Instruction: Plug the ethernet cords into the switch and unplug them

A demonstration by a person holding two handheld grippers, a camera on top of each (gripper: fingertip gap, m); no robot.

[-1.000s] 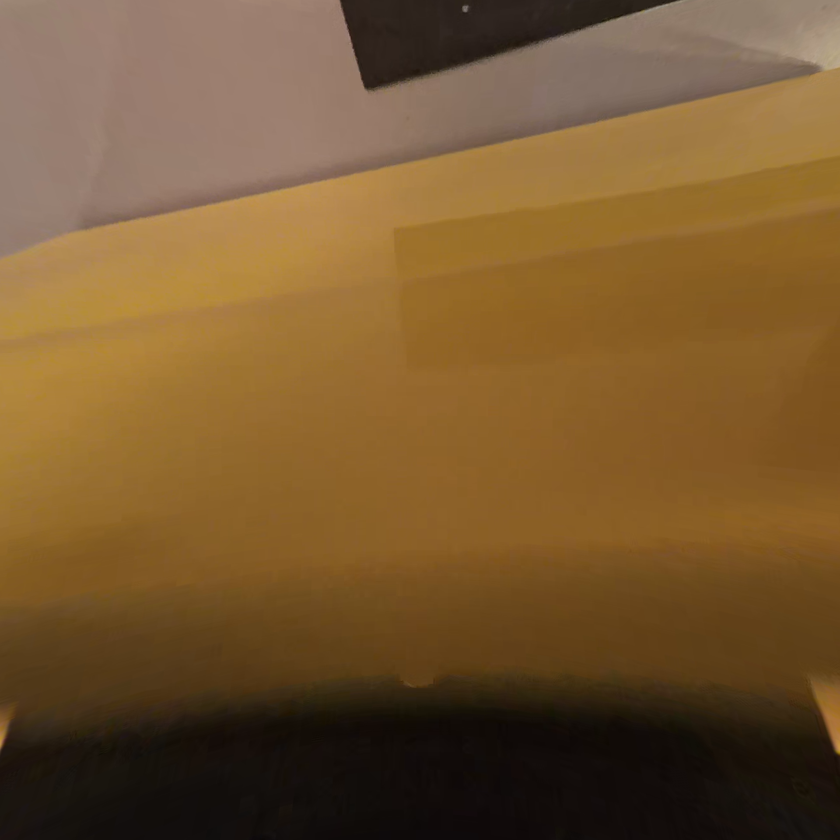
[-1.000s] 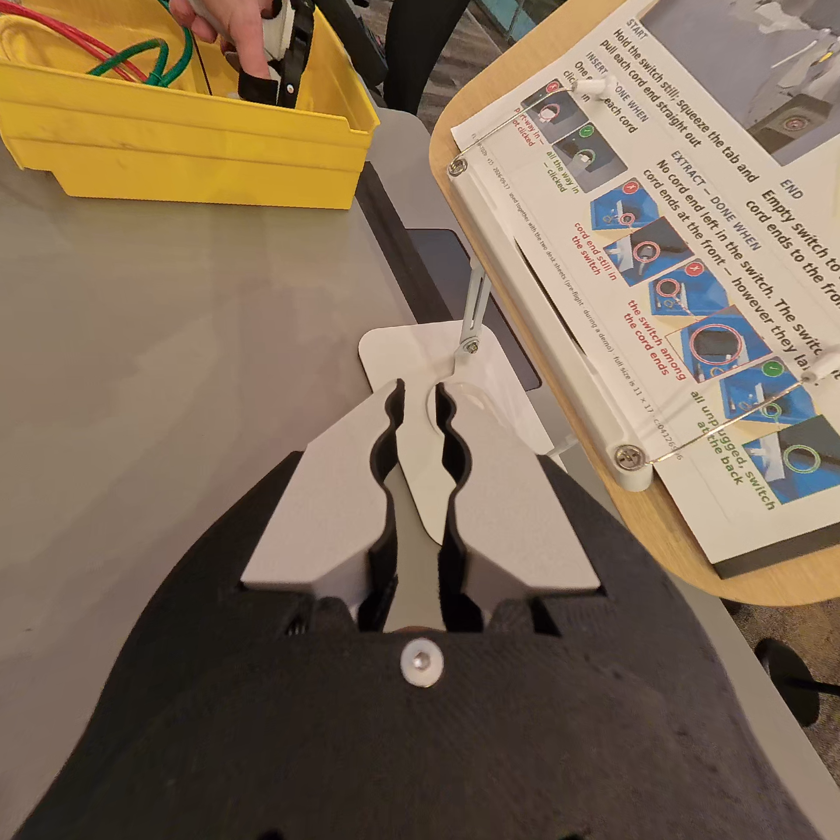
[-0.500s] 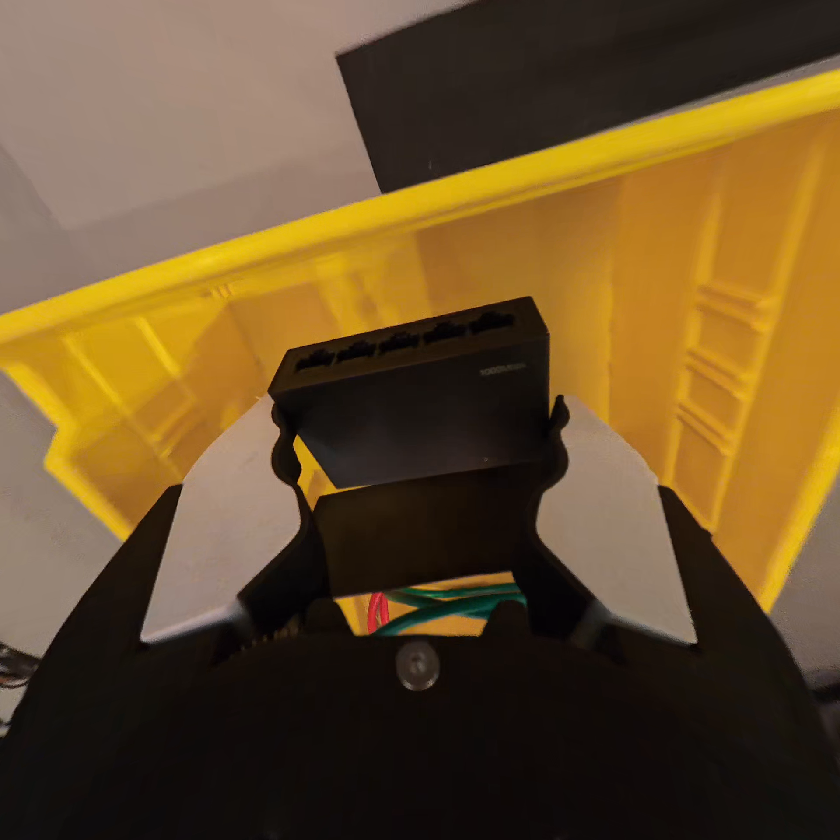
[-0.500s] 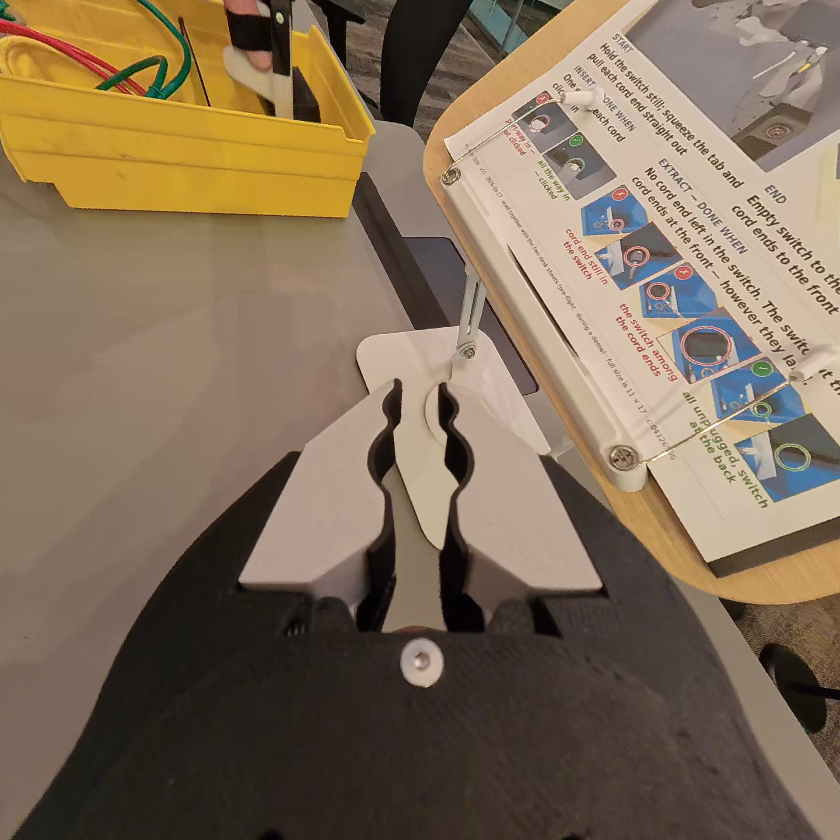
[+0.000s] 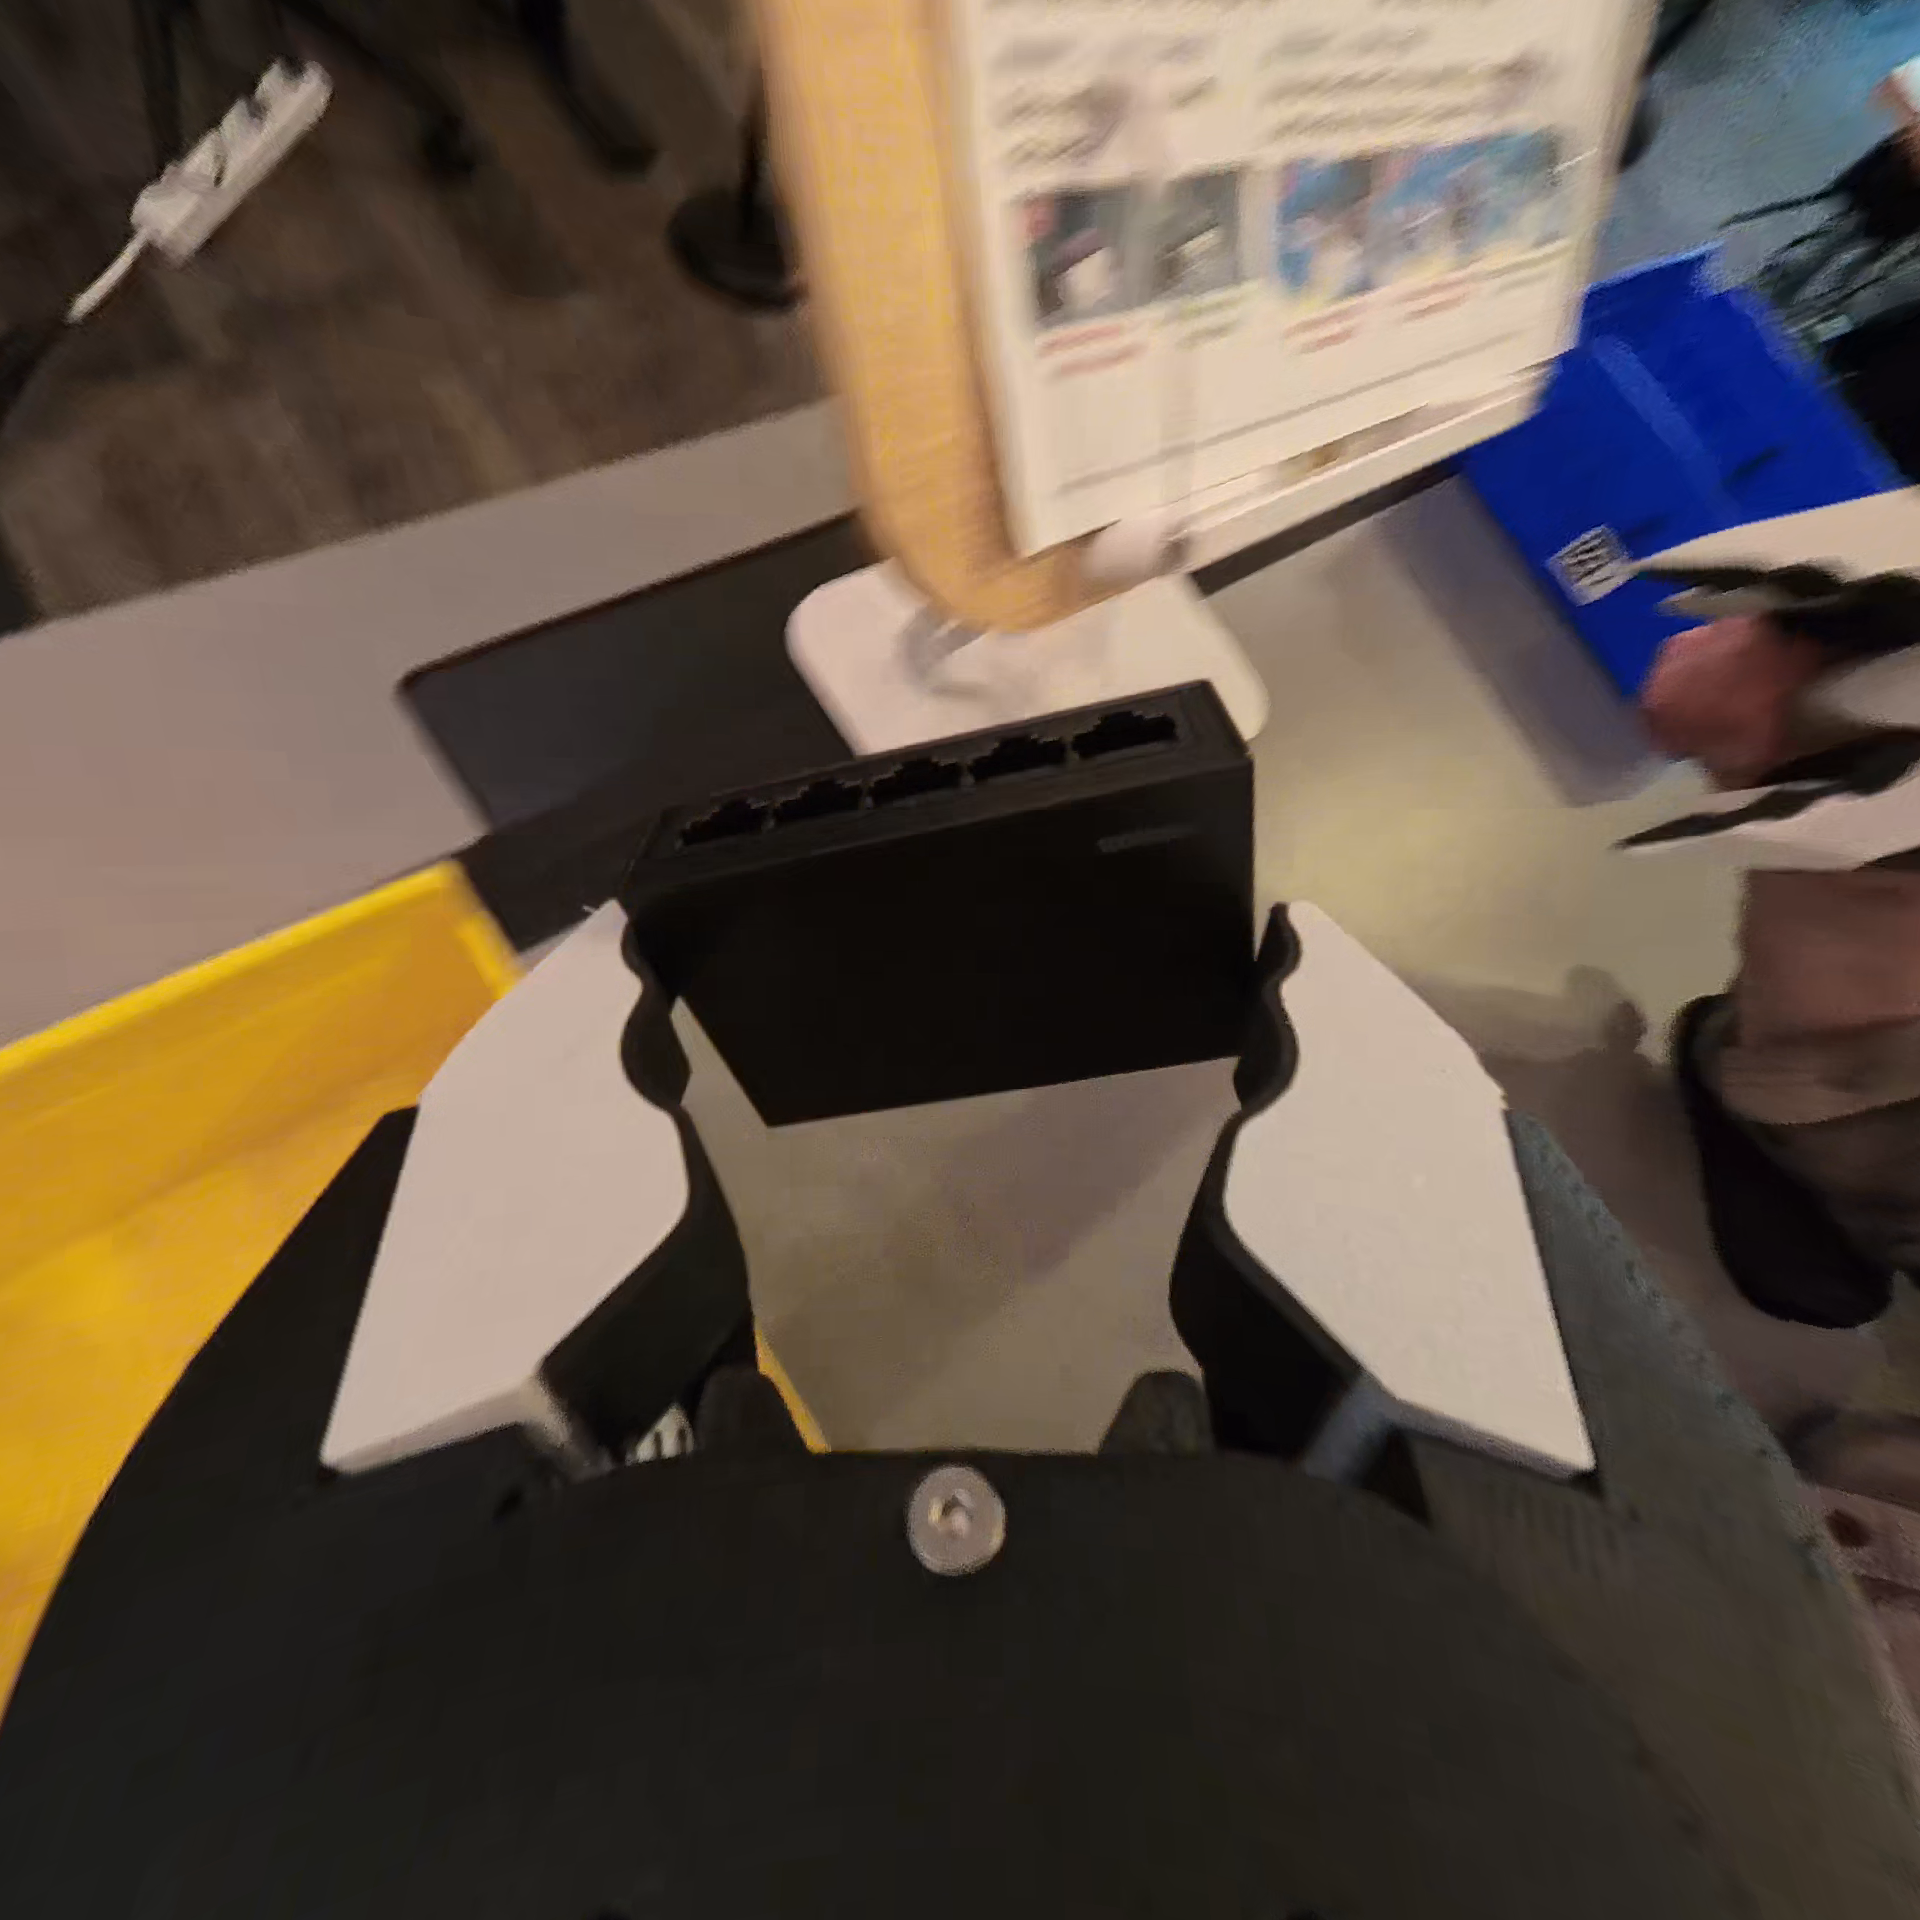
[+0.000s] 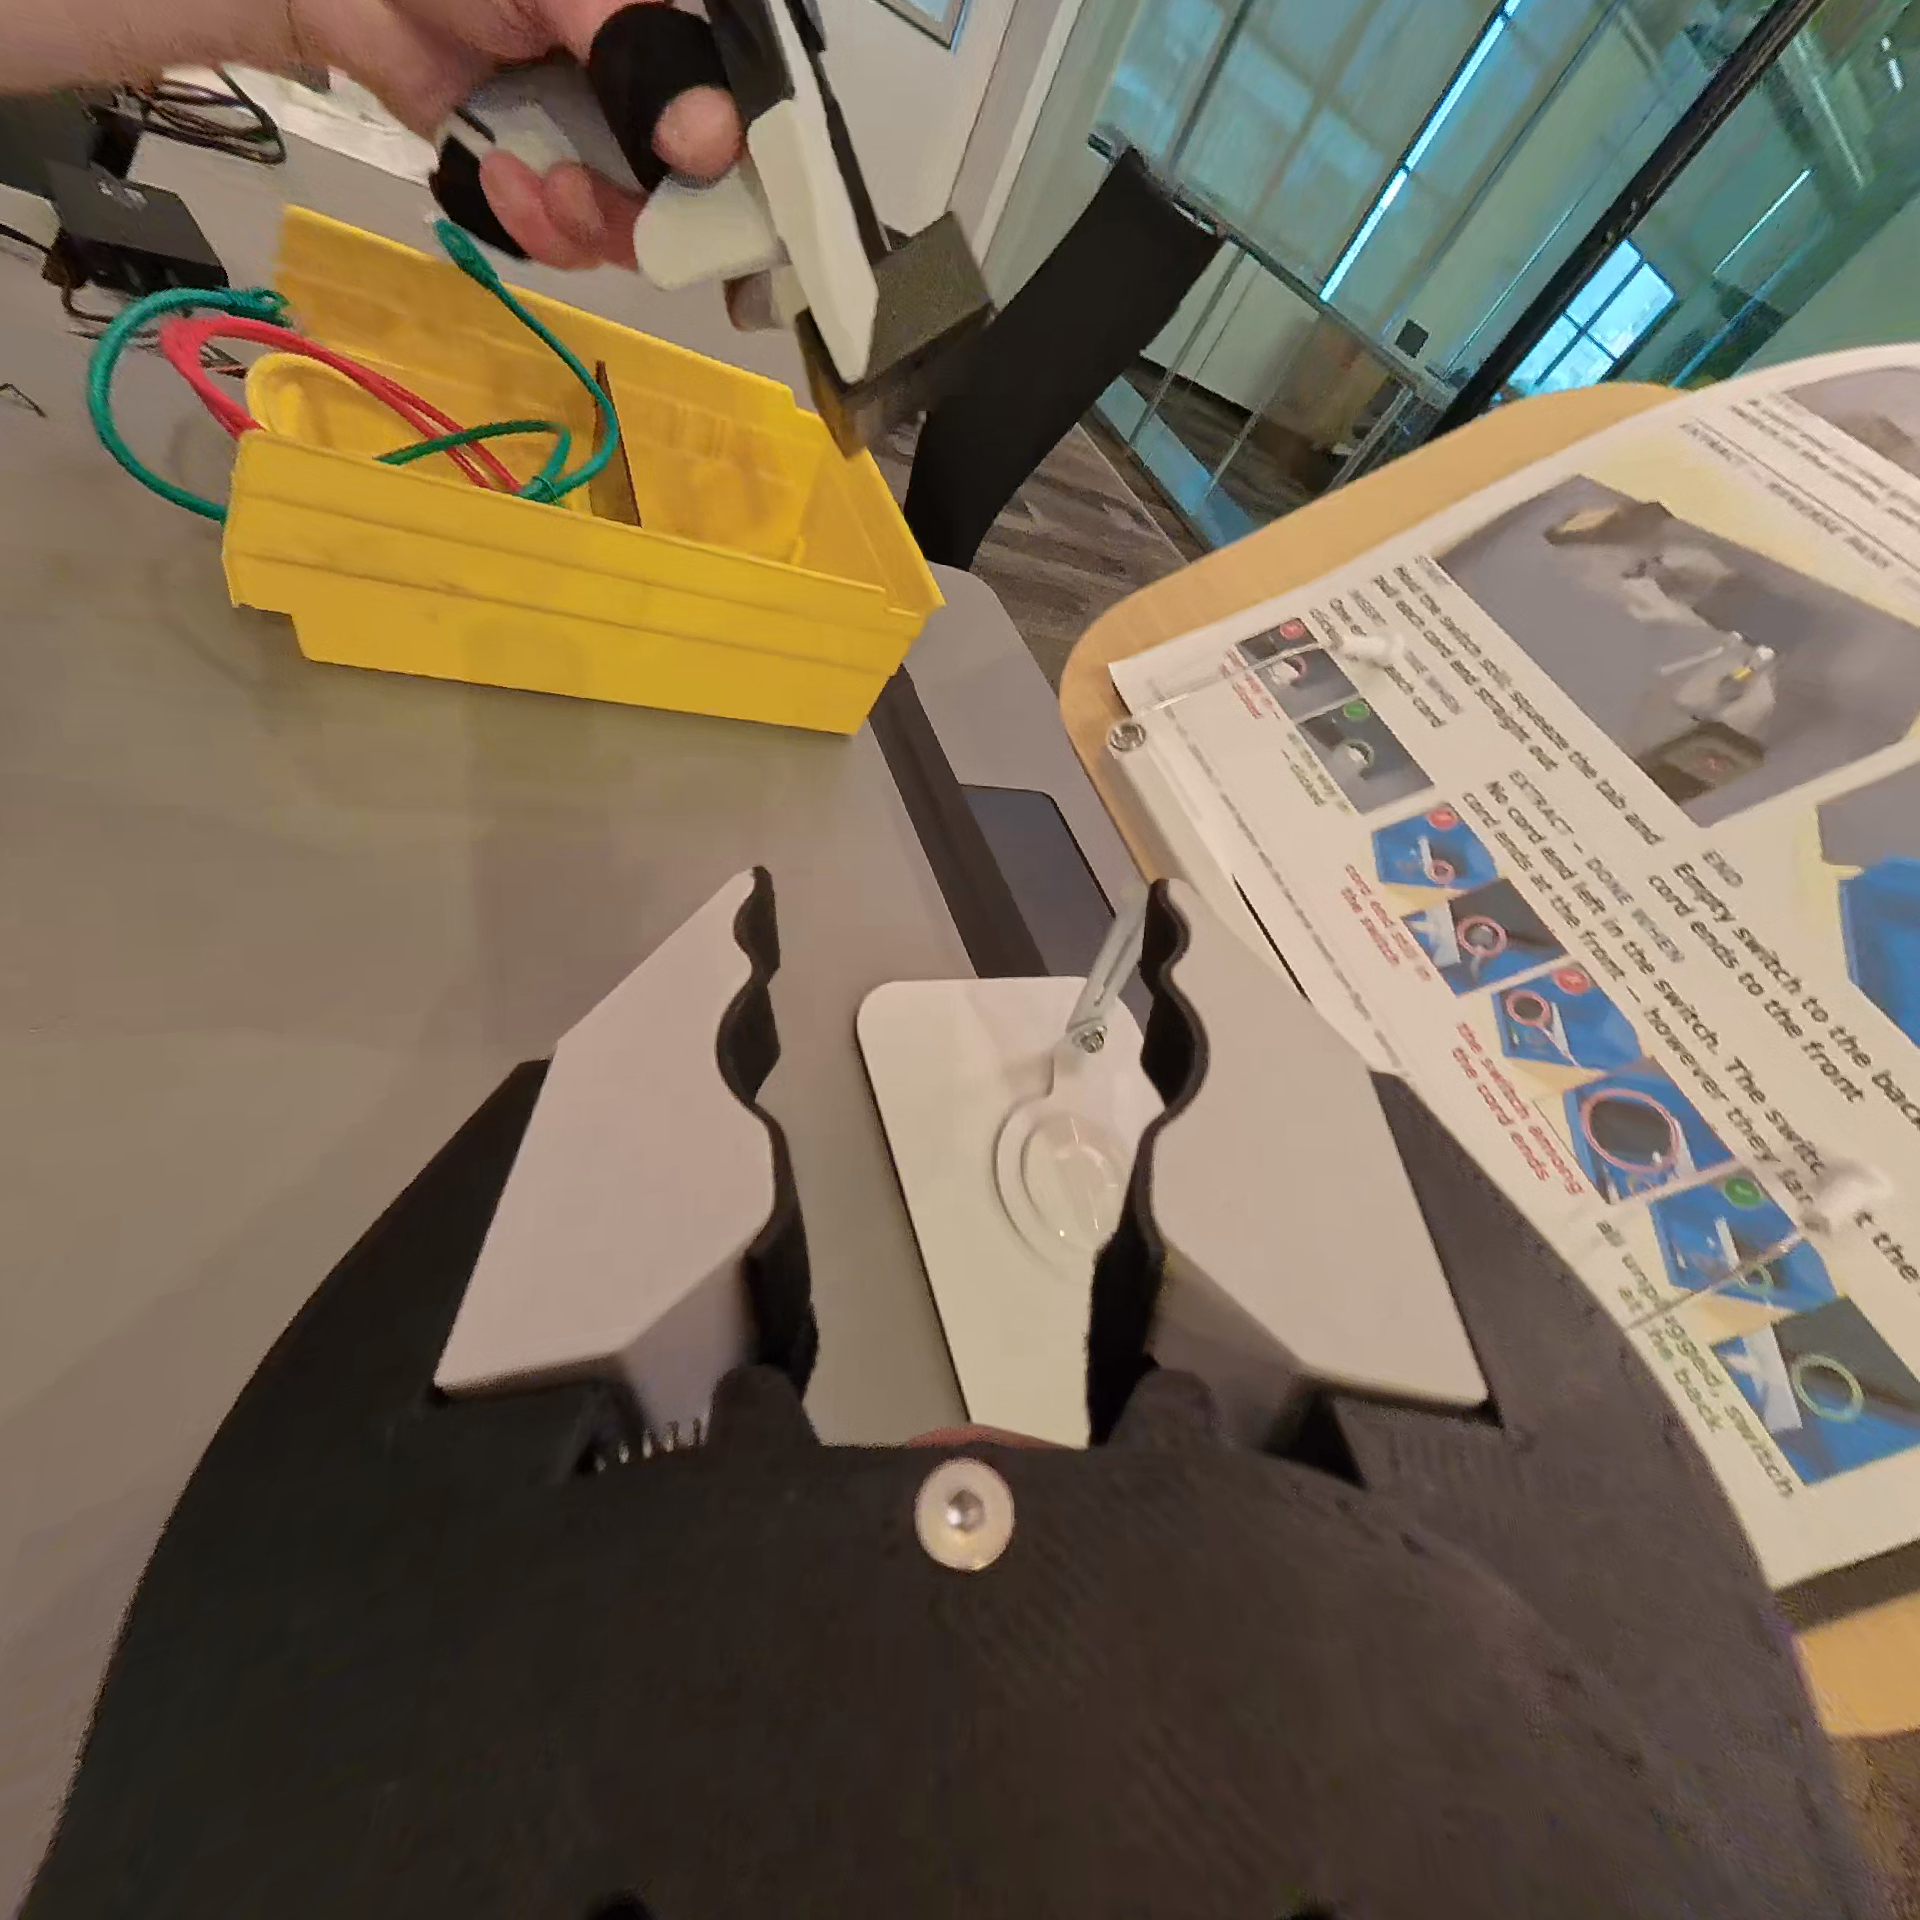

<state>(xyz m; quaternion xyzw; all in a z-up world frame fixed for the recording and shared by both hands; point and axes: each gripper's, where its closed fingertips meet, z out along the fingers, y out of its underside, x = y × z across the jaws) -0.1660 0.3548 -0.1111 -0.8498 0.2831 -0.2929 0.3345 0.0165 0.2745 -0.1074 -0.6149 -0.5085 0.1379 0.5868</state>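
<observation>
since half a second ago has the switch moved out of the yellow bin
Yes. The switch, held by the left hand-held gripper, is now above and right of the yellow bin.

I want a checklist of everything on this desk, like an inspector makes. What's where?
Surface: grey table, mostly bare.
Job's things: black switch held in the air, ports empty.
Clutter: yellow bin; instruction sheet on a white stand; blue bin.
Grippers: left gripper clamps the switch; right gripper open, empty.
Cables: green cord and red cord lie in and over the yellow bin.
Surroundings: glass walls, dark floor.
</observation>
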